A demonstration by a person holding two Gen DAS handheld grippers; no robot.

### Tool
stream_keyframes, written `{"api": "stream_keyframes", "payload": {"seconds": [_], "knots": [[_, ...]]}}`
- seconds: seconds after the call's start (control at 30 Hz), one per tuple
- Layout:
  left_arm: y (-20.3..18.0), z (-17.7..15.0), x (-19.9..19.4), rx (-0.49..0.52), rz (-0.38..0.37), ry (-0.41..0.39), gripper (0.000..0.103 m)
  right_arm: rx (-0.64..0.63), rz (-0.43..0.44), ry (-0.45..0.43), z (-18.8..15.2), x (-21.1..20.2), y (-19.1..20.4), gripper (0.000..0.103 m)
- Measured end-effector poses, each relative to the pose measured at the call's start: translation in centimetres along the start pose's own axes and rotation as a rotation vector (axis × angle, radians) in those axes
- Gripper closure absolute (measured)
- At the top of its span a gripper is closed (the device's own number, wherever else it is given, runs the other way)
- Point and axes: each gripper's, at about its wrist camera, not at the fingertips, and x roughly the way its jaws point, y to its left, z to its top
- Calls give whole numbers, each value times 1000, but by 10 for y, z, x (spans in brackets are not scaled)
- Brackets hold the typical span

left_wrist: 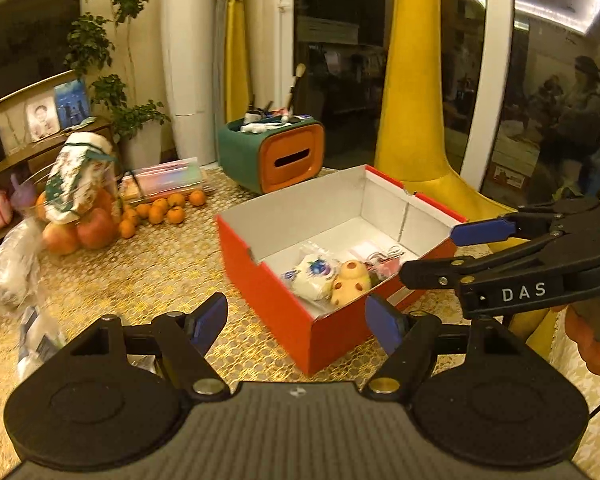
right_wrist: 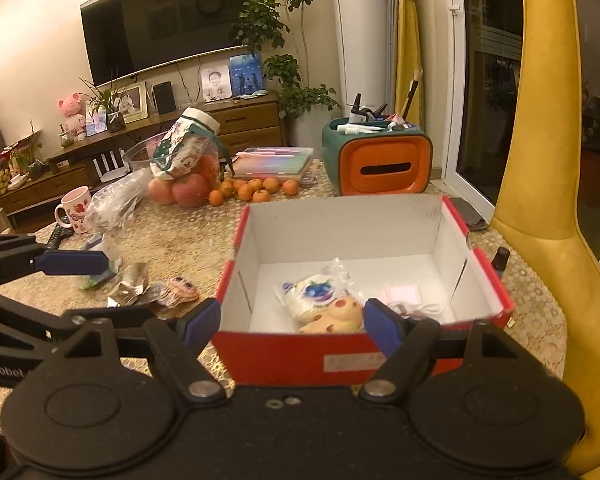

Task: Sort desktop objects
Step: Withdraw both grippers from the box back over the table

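Red box [right_wrist: 284, 354] at frame centre: matt cardboard, plain white inside. My tongs [right_wrist: 294, 322]: matt black plastic w/ blue rubbery pads [right_wrist: 380, 330], shiny metal pivots. Tabletop [left_wrist: 160, 264] cover: glossy, gold lace pattern. Bags [right_wrist: 114, 204] mid-left: crinkly clear plastic.

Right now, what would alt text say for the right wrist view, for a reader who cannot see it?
An open red box with white walls sits on a gold patterned table, holding a blue-printed packet and a yellow toy. The right gripper hangs open and empty before it. Behind are small oranges and a green-and-orange organizer.
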Motion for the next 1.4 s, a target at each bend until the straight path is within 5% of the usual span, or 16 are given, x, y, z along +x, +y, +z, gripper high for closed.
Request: {"api": "stream_keyframes", "payload": {"seconds": [0.57, 0.9, 1.0, 1.4], "knots": [[55, -47, -45, -95, 116, -57, 28, -75, 50, -52, -25, 1, 69, 18], [95, -76, -57, -119, 146, -58, 18, -89, 82, -65, -30, 20, 107, 12], [106, -84, -54, -127, 145, -57, 5, -105, 75, -64, -33, 27, 119, 12], [152, -101, -31, -156, 163, -48, 0, -129, 73, -44, -28, 69, 151, 12]]}}
